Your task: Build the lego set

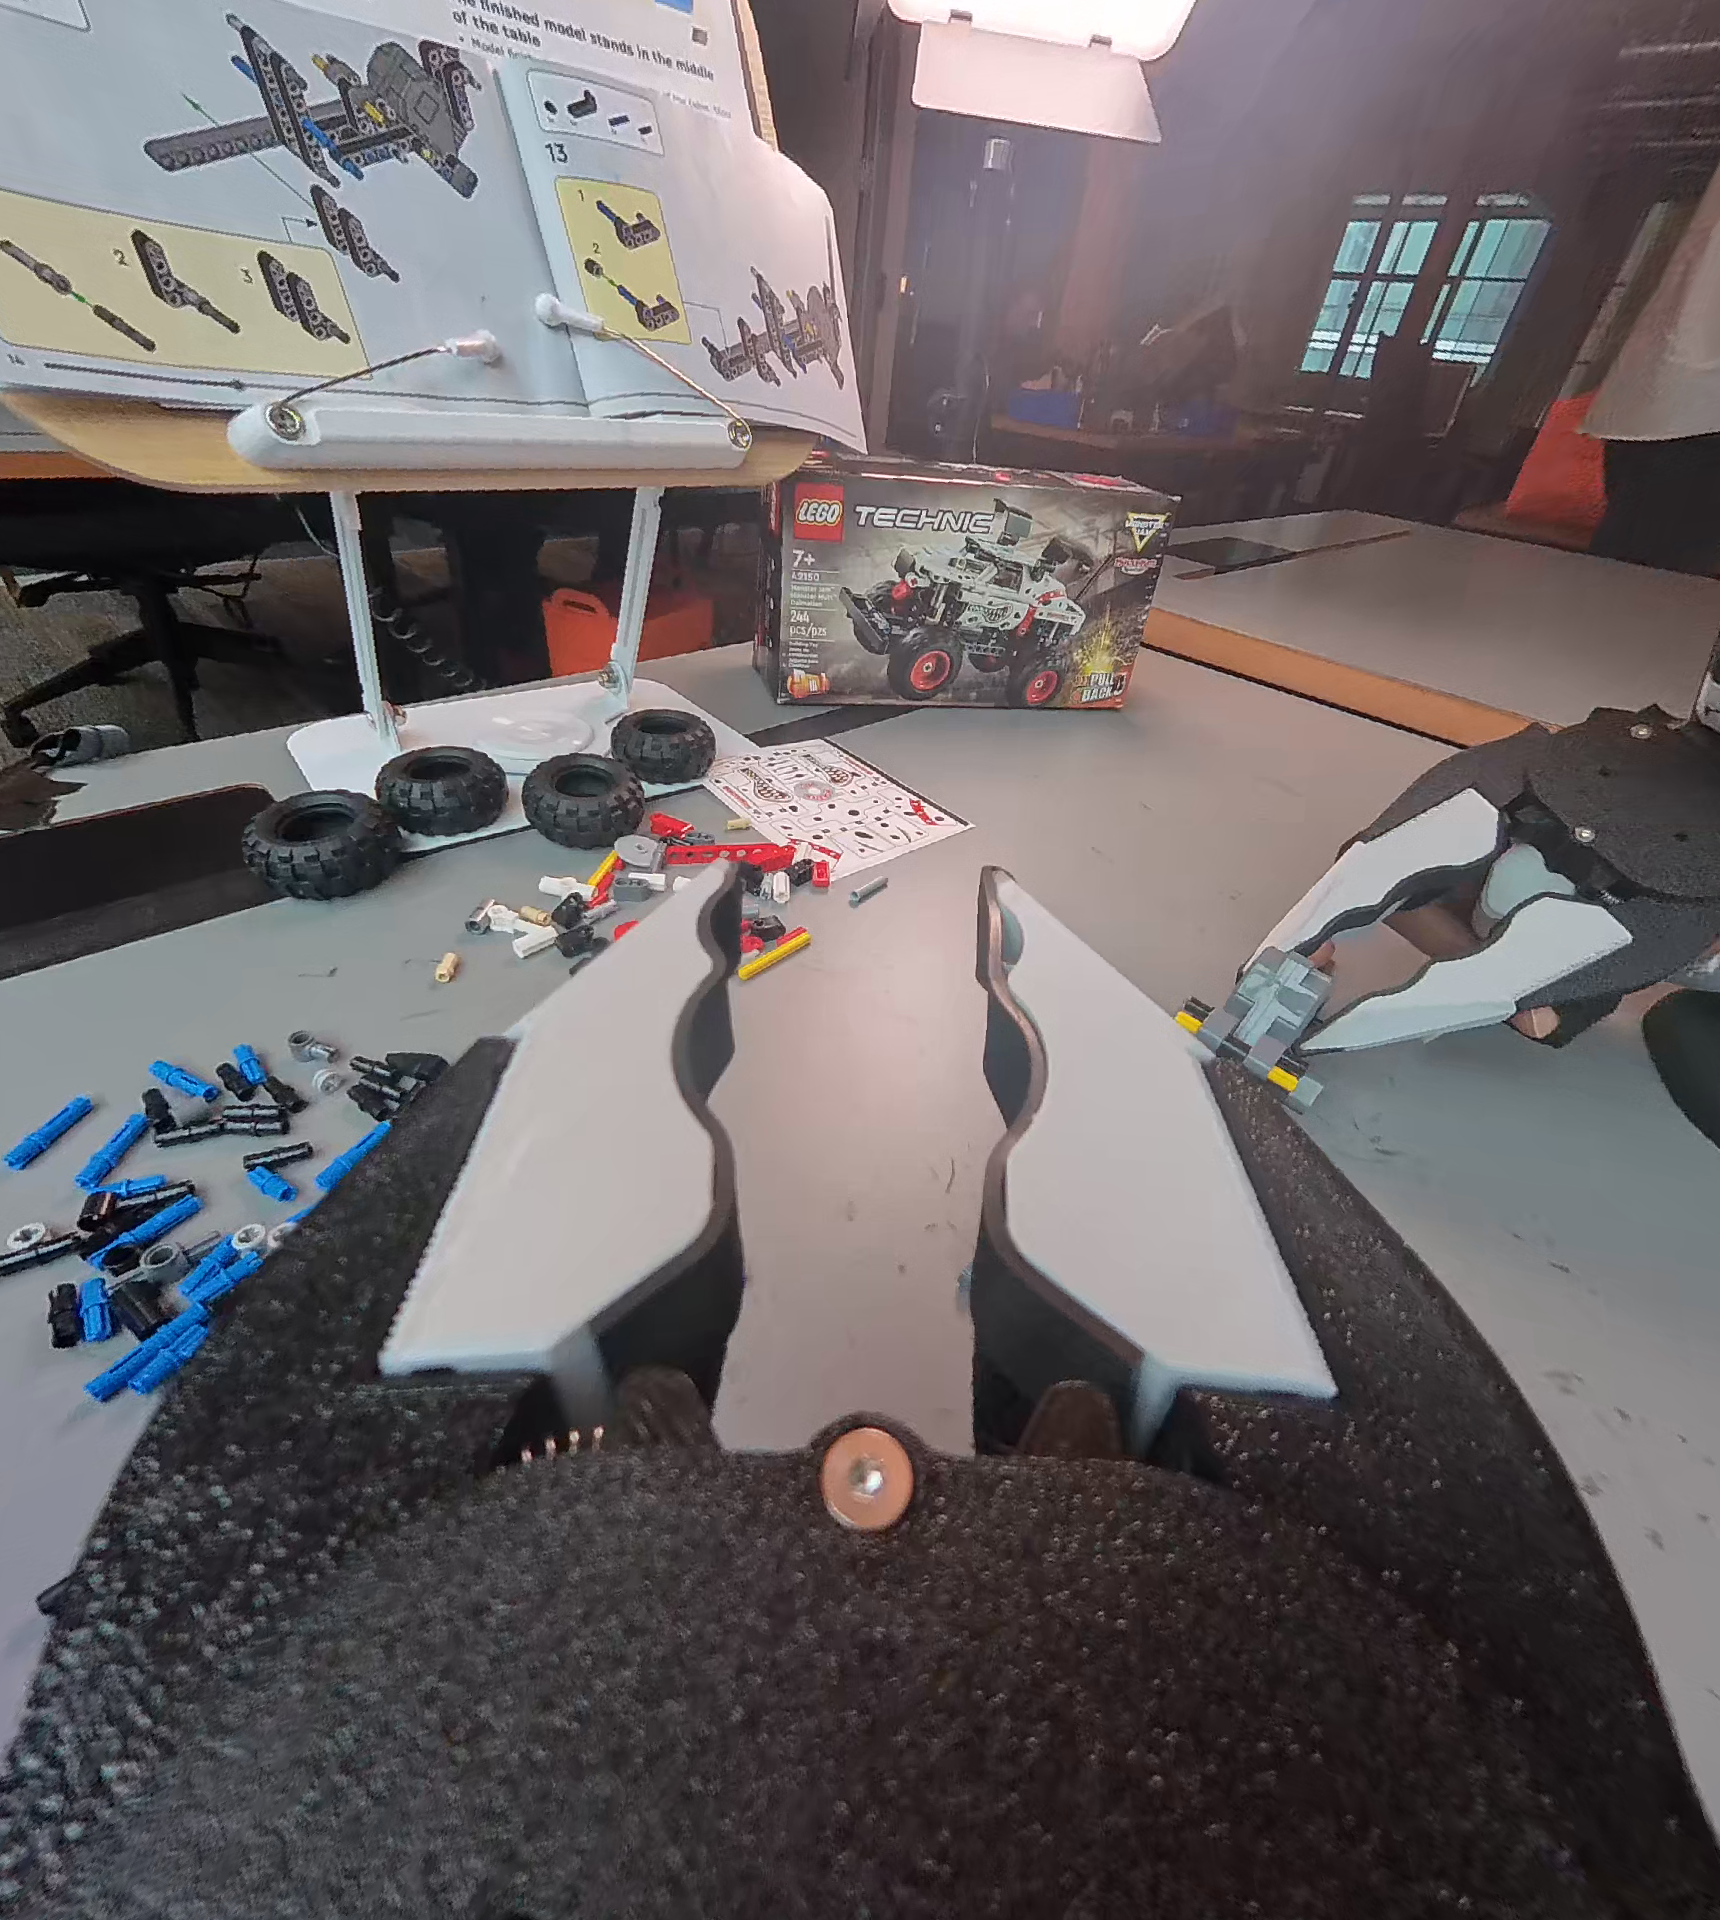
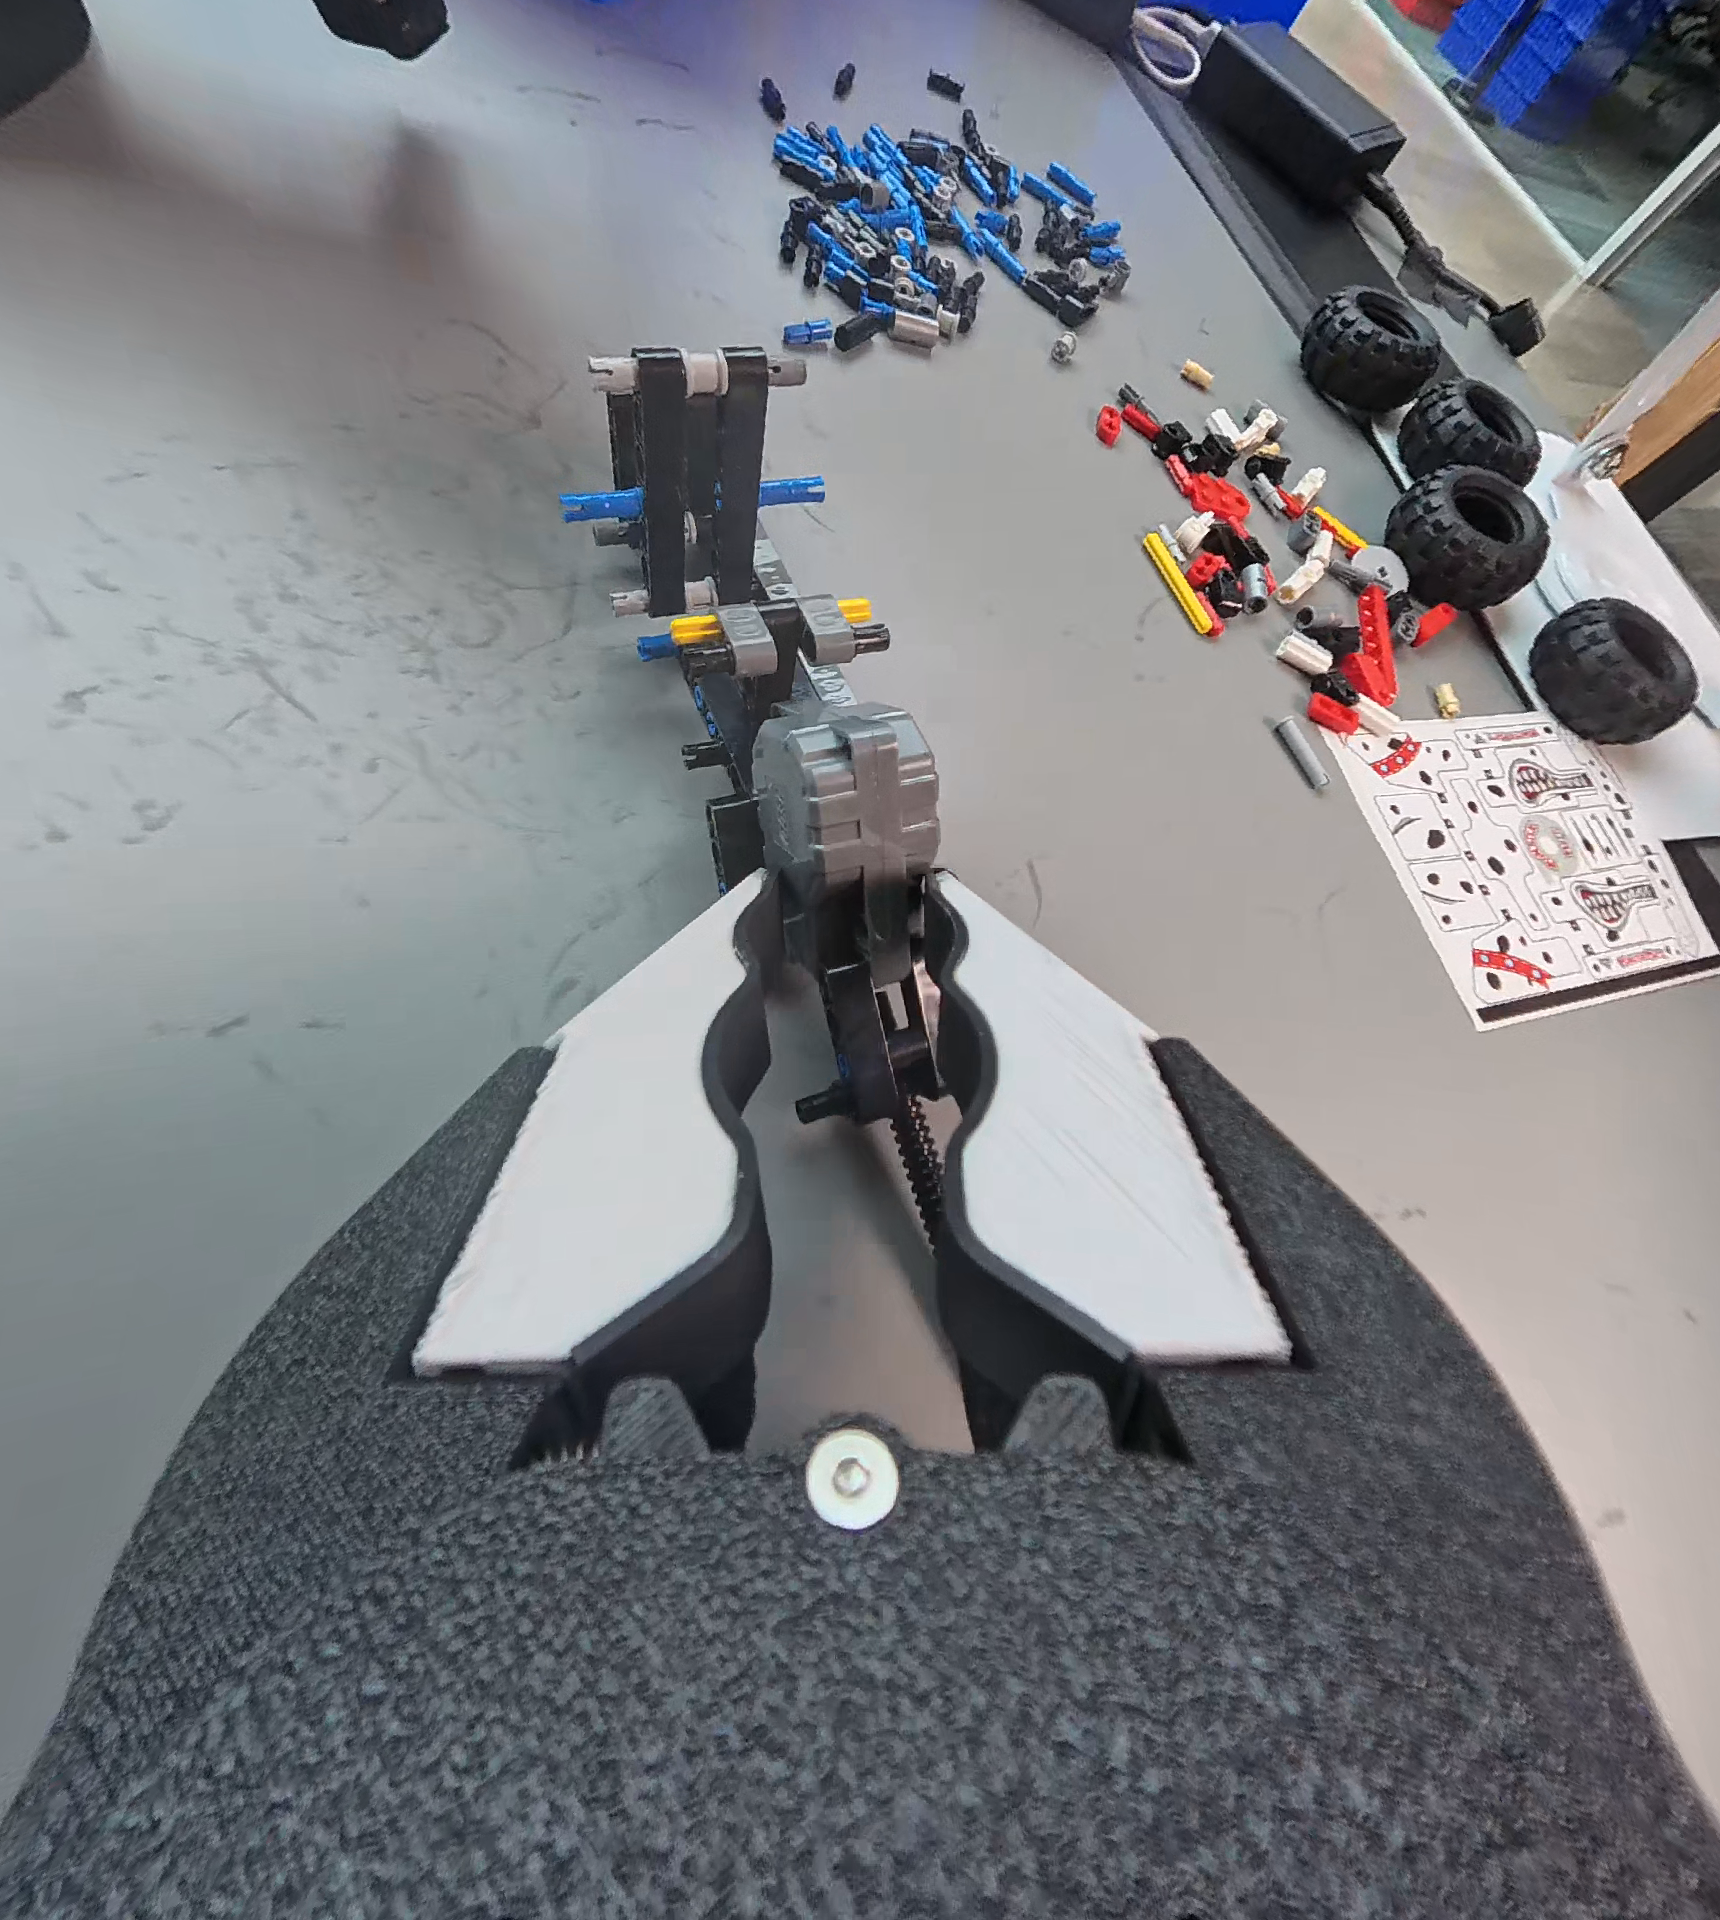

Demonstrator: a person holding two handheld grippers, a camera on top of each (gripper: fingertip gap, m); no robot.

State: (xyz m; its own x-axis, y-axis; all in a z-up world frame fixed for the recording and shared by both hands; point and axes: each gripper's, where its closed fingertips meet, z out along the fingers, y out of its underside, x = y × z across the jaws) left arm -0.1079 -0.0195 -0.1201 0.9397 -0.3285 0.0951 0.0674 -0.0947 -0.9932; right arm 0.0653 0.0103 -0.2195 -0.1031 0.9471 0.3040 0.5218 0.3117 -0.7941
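Note:
My right gripper is shut on the partly built chassis, gripping its near end just behind the grey motor block. The chassis is a long black beam with upright black beams, blue pins and yellow axle ends, stretching away over the grey table. In the left wrist view the right gripper shows at the right, holding the grey block end. My left gripper is open and empty above the table, pointing at the red and white loose parts. Blue and black pins lie to its left.
Several black tyres sit by the white stand that holds the open instruction booklet. The set's box stands behind a sticker sheet. A black power brick lies at the table's far edge.

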